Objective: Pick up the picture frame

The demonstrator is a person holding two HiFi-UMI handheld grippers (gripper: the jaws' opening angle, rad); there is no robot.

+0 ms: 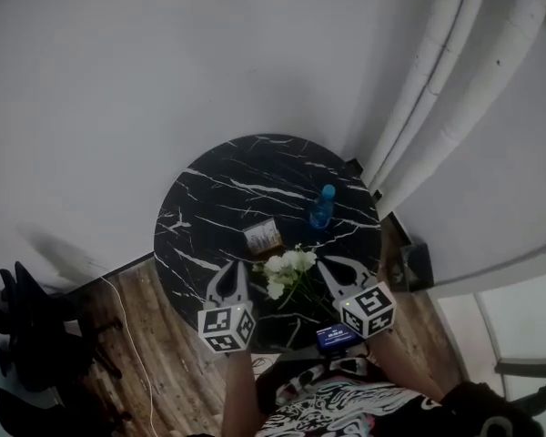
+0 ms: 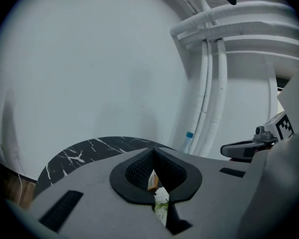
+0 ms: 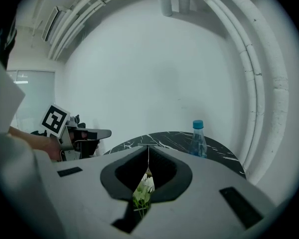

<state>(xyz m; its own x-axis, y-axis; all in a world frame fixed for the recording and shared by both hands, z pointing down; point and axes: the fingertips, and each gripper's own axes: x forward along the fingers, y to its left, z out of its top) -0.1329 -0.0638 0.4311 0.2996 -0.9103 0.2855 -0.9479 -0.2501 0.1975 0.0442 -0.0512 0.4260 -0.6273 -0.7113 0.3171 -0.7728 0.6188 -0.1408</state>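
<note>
A small picture frame [image 1: 263, 236] stands near the middle of a round black marble table [image 1: 220, 182], and it shows as an orange-edged sliver [image 2: 152, 179] through the left jaws. My left gripper [image 1: 229, 271] hovers over the table's near edge, short of the frame, shut and empty [image 2: 154, 151]. My right gripper [image 1: 330, 266] is level with it on the right, also shut with nothing held [image 3: 148, 148]. White flowers [image 1: 288, 269] lie between the two grippers, in front of the frame.
A blue-capped plastic bottle [image 1: 322, 207] stands right of the frame, also seen as the bottle [image 3: 198, 139]. White pipes [image 1: 437, 89] run up the wall at right. A black chair [image 1: 27, 335] and a white cable [image 1: 136, 353] are on the wooden floor at left.
</note>
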